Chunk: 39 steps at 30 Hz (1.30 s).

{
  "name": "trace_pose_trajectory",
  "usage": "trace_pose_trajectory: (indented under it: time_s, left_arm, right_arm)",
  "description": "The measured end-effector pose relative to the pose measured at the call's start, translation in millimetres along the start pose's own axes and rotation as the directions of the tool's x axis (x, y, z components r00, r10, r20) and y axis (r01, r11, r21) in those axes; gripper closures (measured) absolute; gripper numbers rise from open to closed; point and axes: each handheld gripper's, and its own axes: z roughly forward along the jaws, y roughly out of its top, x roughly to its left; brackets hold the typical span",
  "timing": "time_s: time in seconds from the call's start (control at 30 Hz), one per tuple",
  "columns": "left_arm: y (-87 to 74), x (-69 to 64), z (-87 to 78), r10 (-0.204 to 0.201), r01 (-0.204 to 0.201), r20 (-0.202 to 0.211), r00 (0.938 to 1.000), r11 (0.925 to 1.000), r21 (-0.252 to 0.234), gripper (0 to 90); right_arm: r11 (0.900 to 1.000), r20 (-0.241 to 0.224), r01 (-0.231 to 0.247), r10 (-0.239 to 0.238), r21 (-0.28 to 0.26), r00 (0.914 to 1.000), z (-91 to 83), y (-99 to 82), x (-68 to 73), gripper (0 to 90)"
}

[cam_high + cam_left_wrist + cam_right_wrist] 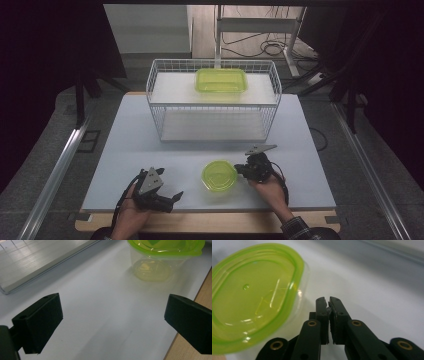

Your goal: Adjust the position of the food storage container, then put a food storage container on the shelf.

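The small round clear plastic container with a lime-green lid (219, 175) stands upright on the pale grey table top (125, 150), lid up, in the near middle of the table and between the two grippers. Seen from above it is nearly round, so it has no marked long axis; in the right gripper view (253, 295) the lid looks oval only because the camera sees it at a slant. In the left gripper view its clear wall and base show below the green rim (160, 262).

The right gripper (245, 171) lies just beside the container's right edge, its tips pointing at the rim. Its jaws are all but pressed together, a thin slit between them and nothing in it (328, 305); they sit close to the lid's edge, and I cannot tell whether they touch it. The left gripper (175, 196) rests near the table's front edge, well to the left of the container and angled towards it, jaws spread wide with only bare table between them (112, 322).

Bare table lies open on the container's left and behind it, up to the white wire basket shelf (212, 102) that stands across the far half. On the shelf's upper tier sits a rectangular green-lidded plastic box (221, 80), its long axis across the table. In front of the container the grey top ends soon, at a strip of light wooden edge (210, 220).
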Motion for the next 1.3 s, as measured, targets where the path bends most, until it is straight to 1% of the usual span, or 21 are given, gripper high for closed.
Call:
trace_pose_trajectory:
  time_s: [0.03, 0.07, 0.1, 0.13, 0.17, 0.2, 0.37, 0.4, 0.43, 0.5, 0.63, 0.7, 0.73, 0.87, 0.9, 0.97, 1.0, 1.03, 1.1, 1.2, 1.3]
  left_arm:
    - [0.1, 0.0, -0.1, -0.003, 0.003, 0.000, 1.0000, 1.0000, 0.001, 1.6]
    - [0.2, 0.3, -0.3, -0.009, 0.009, 0.002, 1.0000, 1.0000, 0.004, 1.6]
    - [0.2, 0.3, -0.3, -0.009, 0.009, 0.002, 1.0000, 1.0000, 0.004, 1.6]
    - [0.1, 0.5, -0.3, -0.020, 0.020, 0.003, 0.9998, 0.9998, 0.003, 1.6]
    - [0.1, 0.5, -0.3, -0.020, 0.020, 0.003, 0.9998, 0.9998, 0.003, 1.6]
    - [0.0, 0.7, -0.5, -0.022, 0.022, 0.004, 0.9997, 0.9997, 0.003, 1.6]
    - [-0.3, 1.8, -1.7, -0.022, 0.022, 0.001, 0.9997, 0.9997, -0.001, 1.6]
    - [-0.4, 2.1, -1.9, -0.022, 0.022, -0.001, 0.9998, 0.9998, -0.003, 1.6]
    - [-0.4, 2.1, -1.9, -0.022, 0.022, -0.001, 0.9998, 0.9998, -0.003, 1.5]
    - [-0.5, 2.2, -2.0, -0.022, 0.022, -0.002, 0.9998, 0.9998, -0.003, 1.5]
    - [-0.8, 2.2, -2.0, -0.021, 0.021, -0.003, 0.9998, 0.9998, -0.003, 1.5]
    - [-0.8, 2.2, -1.9, -0.021, 0.021, -0.003, 0.9998, 0.9998, -0.003, 1.5]
    - [-0.8, 2.1, -1.8, -0.020, 0.020, -0.003, 0.9998, 0.9998, -0.003, 1.5]
    - [-0.7, 1.7, -1.6, -0.015, 0.015, -0.003, 0.9999, 0.9999, 0.000, 1.5]
    - [-0.7, 1.8, -1.5, -0.015, 0.015, -0.003, 0.9999, 0.9999, 0.001, 1.5]
    - [-1.0, 2.2, -1.3, -0.016, 0.016, -0.003, 0.9999, 0.9999, 0.001, 1.5]
    - [-1.1, 2.3, -1.3, -0.018, 0.018, -0.002, 0.9998, 0.9998, -0.001, 1.5]
    - [-1.1, 2.3, -1.3, -0.018, 0.018, -0.002, 0.9998, 0.9998, -0.001, 1.5]
    - [-1.0, 2.1, -1.4, -0.016, 0.016, -0.003, 0.9999, 0.9999, -0.001, 1.5]
    - [-0.8, 1.7, -1.1, -0.012, 0.012, -0.003, 0.9999, 0.9999, 0.002, 1.5]
    - [-0.9, 1.7, -1.0, -0.012, 0.012, -0.003, 0.9999, 0.9999, 0.002, 1.5]
  right_arm:
    - [1.0000, 0.009, 0.004, -0.004, -0.008, 1.0000, -3.7, -0.4, -0.4, 82.8]
    - [0.9996, 0.016, 0.015, -0.015, -0.026, 0.9998, -11.4, -2.0, -0.9, 76.8]
    - [0.9996, 0.016, 0.015, -0.015, -0.026, 0.9998, -11.4, -2.0, -0.9, 76.8]
    - [0.9987, 0.032, 0.032, -0.030, -0.040, 0.9990, -18.2, -4.2, -0.6, 70.2]
    - [0.9980, 0.044, 0.042, -0.039, -0.048, 0.9983, -21.6, -5.5, -0.5, 67.2]
    - [0.9980, 0.044, 0.042, -0.039, -0.048, 0.9983, -21.6, -5.5, -0.5, 67.2]
    - [0.9948, 0.092, 0.053, -0.045, -0.086, 0.9948, -34.2, -9.0, -0.8, 41.1]
    - [0.9938, 0.100, 0.054, -0.044, -0.097, 0.9940, -37.5, -9.8, -1.3, 32.8]
    - [0.9938, 0.100, 0.054, -0.044, -0.097, 0.9940, -37.5, -9.8, -1.3, 32.8]
    - [0.9917, 0.113, 0.052, -0.039, -0.118, 0.9928, -40.4, -10.7, -1.1, 25.0]
    - [0.9895, 0.109, 0.060, -0.046, -0.132, 0.9929, -44.6, -12.0, 1.3, 19.0]
    - [0.9884, 0.110, 0.073, -0.059, -0.133, 0.9922, -46.0, -15.3, 3.2, 12.6]
    - [0.9884, 0.110, 0.073, -0.059, -0.133, 0.9922, -46.0, -15.3, 3.2, 12.6]
    - [0.9883, 0.117, 0.081, -0.066, -0.130, 0.9909, -46.5, -19.3, 3.1, 6.0]
    - [0.9890, 0.101, 0.071, -0.058, -0.130, 0.9931, -47.7, -19.5, 1.6, 3.6]
    - [0.9889, 0.096, 0.071, -0.058, -0.131, 0.9937, -48.3, -19.3, 0.9, 3.2]
    - [0.9886, 0.076, 0.058, -0.048, -0.139, 0.9960, -50.4, -18.4, -0.2, 3.0]
    - [0.9886, 0.076, 0.058, -0.048, -0.139, 0.9960, -50.4, -18.4, -0.2, 3.0]
    - [0.9883, 0.055, 0.043, -0.035, -0.147, 0.9978, -52.0, -17.3, -0.5, 2.9]
    - [0.9851, 0.051, 0.057, -0.050, -0.162, 0.9975, -51.7, -15.0, 1.6, 0.9]
    - [0.9835, 0.050, 0.057, -0.049, -0.172, 0.9976, -50.3, -11.6, 4.0, 0.4]
